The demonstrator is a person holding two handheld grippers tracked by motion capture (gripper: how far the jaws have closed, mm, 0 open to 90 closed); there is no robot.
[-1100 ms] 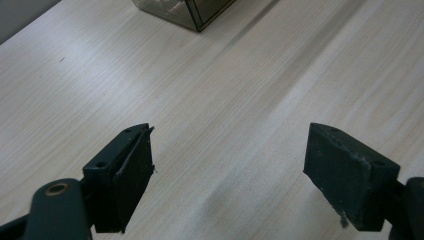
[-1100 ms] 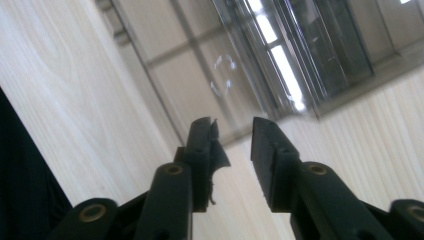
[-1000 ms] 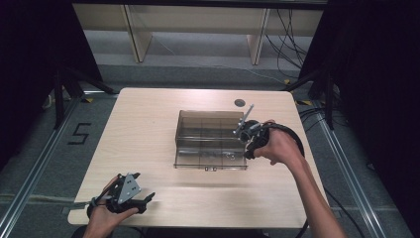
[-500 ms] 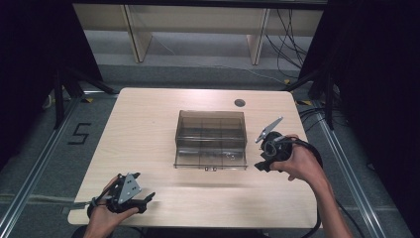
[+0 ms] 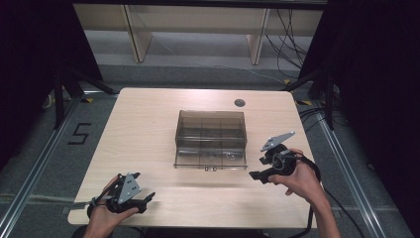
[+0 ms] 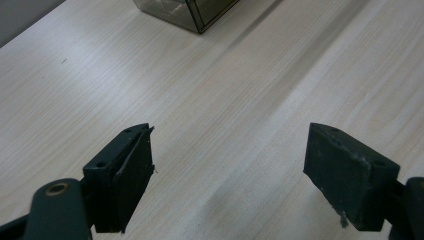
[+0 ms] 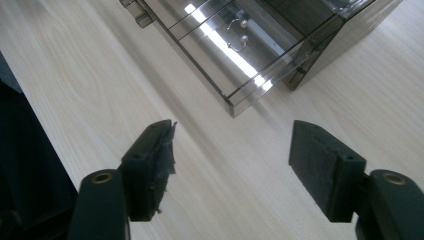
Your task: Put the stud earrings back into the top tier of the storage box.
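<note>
Your right tool (image 5: 260, 174) sits just off the right front corner of the box (image 5: 210, 139), jaws spread wide with nothing between them. The left tool (image 5: 143, 200) rests near the front edge of the surface (image 5: 148, 124), well apart from the box, and its jaws are also wide open and empty.

The box stands in the middle of the surface, smoky clear plastic, its drawer (image 7: 220, 55) pulled a little forward on your side. In the right gripper view you can see small pearl earrings (image 7: 240, 32) lying inside it, and a small handle (image 5: 211, 168) shows at the middle of the drawer front in the high view.

If the drawer is your next move, go for that handle rather than the slick corner. Come in low and square to the front, narrow the jaws before you reach it, and close only when the handle is centred between the pads. Move the drawer straight along its own line; a skewed push will likely slide the light box over the surface. Bring the left tool up to steady the box's far side if it starts to shift.
</note>
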